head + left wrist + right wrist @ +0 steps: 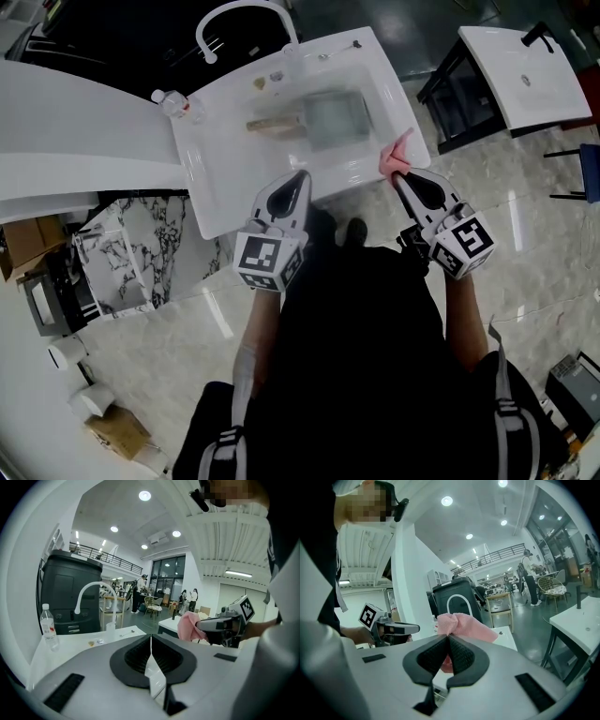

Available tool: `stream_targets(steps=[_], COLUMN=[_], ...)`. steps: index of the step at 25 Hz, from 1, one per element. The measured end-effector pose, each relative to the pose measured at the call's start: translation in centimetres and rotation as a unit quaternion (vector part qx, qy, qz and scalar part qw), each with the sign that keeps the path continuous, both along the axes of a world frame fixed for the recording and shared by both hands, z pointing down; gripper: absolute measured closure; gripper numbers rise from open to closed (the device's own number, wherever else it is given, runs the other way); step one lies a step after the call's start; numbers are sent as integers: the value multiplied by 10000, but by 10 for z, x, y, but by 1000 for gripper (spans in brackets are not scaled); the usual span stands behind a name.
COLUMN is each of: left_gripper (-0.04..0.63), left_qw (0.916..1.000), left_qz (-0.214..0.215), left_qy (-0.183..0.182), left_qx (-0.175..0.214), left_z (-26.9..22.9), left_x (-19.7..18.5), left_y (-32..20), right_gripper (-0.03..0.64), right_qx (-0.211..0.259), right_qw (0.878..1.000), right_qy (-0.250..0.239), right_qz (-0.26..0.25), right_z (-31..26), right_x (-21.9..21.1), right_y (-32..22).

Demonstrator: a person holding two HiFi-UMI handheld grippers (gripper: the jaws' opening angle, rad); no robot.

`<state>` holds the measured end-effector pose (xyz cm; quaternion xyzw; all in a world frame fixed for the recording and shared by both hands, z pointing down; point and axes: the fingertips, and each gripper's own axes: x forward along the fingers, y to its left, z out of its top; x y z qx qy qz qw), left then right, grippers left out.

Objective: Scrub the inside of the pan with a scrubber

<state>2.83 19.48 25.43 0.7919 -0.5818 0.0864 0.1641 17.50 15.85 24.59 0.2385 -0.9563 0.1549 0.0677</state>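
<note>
Gripping a pink cloth [395,156] in the right gripper [397,174], jaws clamping it, over the near right corner of the sink [214,178], centre right of the head view. Holding the left gripper [301,177] pressed shut and empty, at frame centre. Noting the pan [336,118] lying in the sink, upper centre, untouched. Judging scrubbing not yet begun; next calling for lowering the cloth into the pan, possibly steadying its handle.

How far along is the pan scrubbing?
Done: the right gripper is shut on the pink scrubber. In hand: both grippers hover at the front edge of the sink, left gripper shut and empty. Left: all the scrubbing; the pan lies untouched inside.
</note>
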Motion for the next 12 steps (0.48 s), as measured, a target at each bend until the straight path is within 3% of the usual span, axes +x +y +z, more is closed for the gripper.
stream_targets(steps=[12], left_gripper=[557], left_qw=[10000], left_qz=[-37], left_qy=[-8], left_qx=[64], left_z=[-4], left_x=[5], left_y=[7], right_gripper=[592], right_qx=[81], right_qw=[9999], right_qy=[43], right_qz=[102], right_z=[-1], right_x=[4], right_y=[7])
